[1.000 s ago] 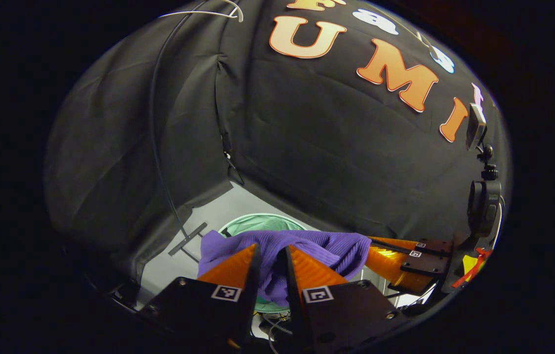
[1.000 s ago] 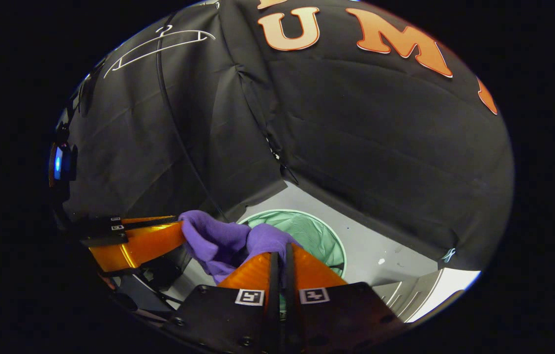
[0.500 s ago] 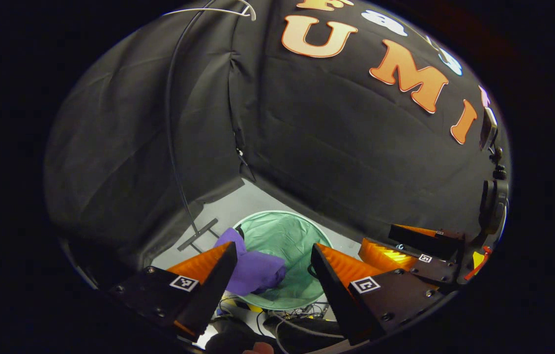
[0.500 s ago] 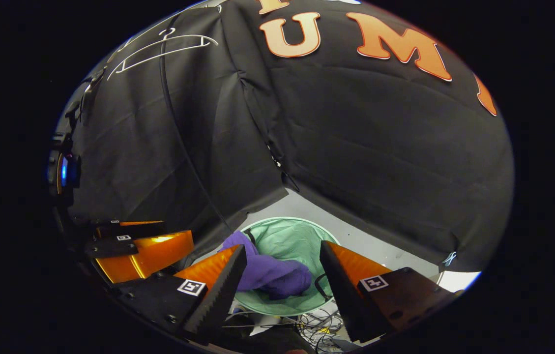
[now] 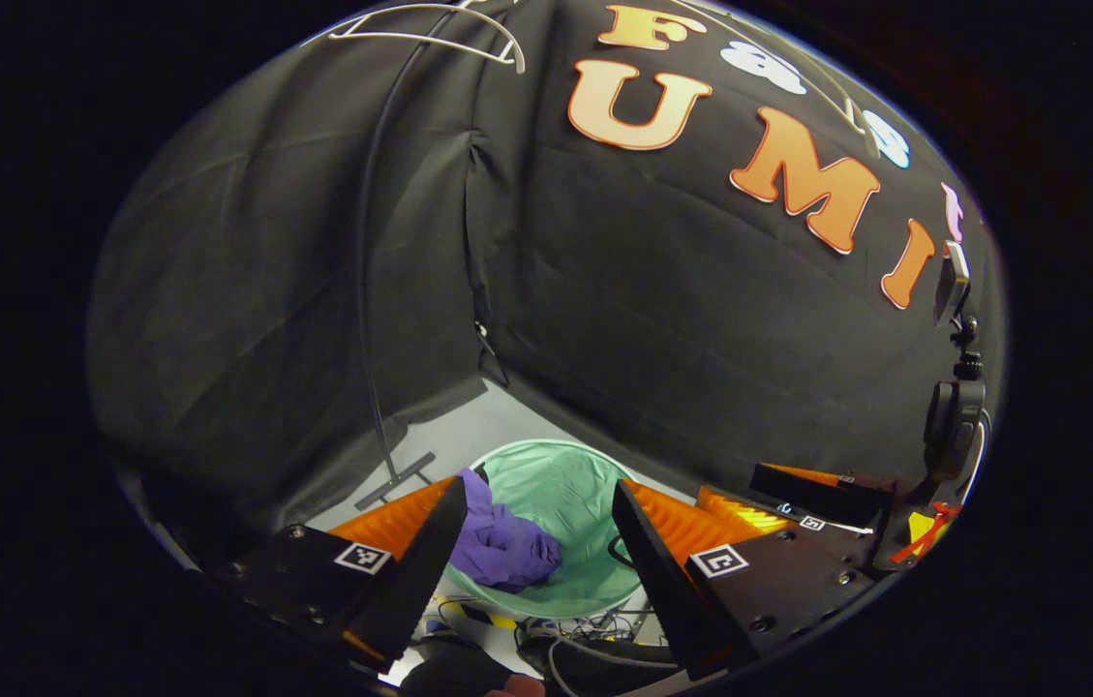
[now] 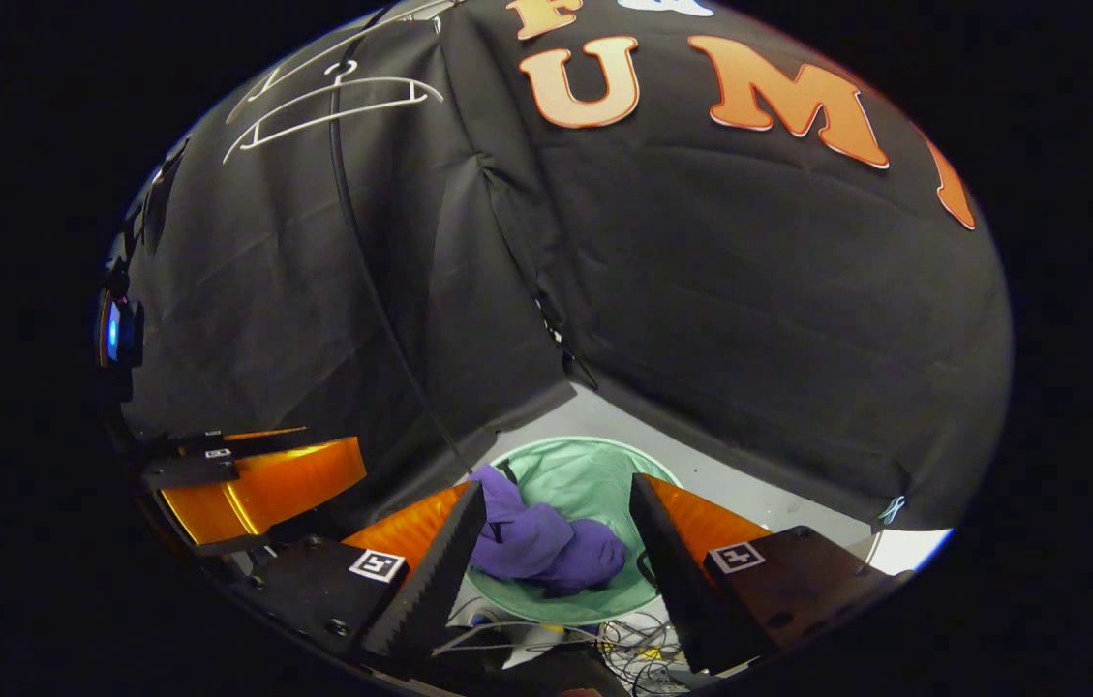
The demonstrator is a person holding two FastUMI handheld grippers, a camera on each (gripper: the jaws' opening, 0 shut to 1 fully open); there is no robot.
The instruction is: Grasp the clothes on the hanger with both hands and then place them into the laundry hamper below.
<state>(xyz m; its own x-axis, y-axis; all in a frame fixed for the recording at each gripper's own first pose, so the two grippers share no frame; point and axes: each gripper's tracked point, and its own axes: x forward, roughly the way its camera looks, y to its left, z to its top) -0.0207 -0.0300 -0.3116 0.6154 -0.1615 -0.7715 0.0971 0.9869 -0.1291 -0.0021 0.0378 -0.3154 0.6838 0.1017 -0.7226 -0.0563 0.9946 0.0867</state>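
the purple garment [image 5: 505, 544] lies crumpled inside the round green hamper [image 5: 573, 484], bunched against its left wall with one fold draped up to the rim. the white hanger [image 6: 333, 102] hangs bare, high on the left.

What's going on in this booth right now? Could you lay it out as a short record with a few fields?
garment: purple clothes, bunched up, lying inside the hamper
hamper: green laundry hamper, round, on the pale floor below both grippers
hanger: white hanger, bare, high on the booth wall
left gripper: open, above the hamper, holding nothing
right gripper: open, above the hamper, holding nothing
task state: clothes are in the hamper; placing looks done
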